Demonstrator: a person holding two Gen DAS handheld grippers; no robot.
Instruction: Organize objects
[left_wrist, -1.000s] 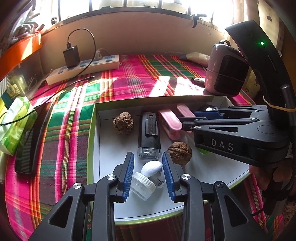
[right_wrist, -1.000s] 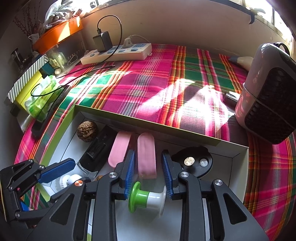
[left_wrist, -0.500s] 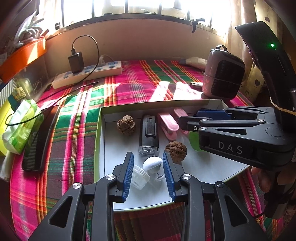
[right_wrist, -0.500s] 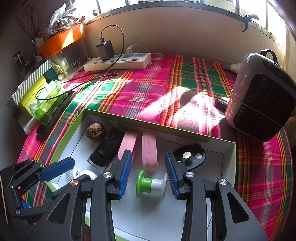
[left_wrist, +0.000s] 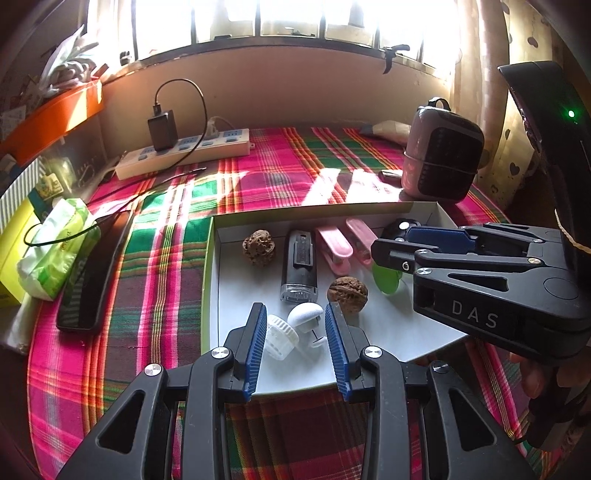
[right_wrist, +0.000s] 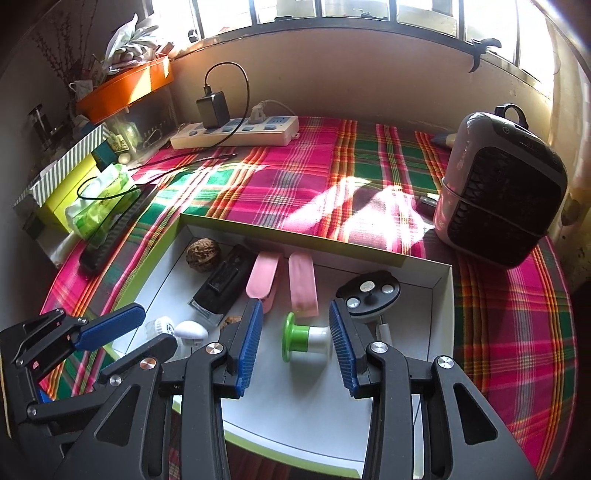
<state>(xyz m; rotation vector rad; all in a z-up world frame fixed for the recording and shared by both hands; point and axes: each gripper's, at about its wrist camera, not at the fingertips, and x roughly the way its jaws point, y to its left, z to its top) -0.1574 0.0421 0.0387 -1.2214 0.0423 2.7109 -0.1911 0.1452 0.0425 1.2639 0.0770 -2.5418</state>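
Two grippers hover over the box, both open and empty: left gripper above a white cap, right gripper above a green spool. Walnuts, pink clips crowd around; a heater stands beyond.

Right gripper jaws apart over white tray, green-and-white spool lying between pads untouched, two pink clips just beyond, black disc to their right, walnut far left, left gripper at lower left
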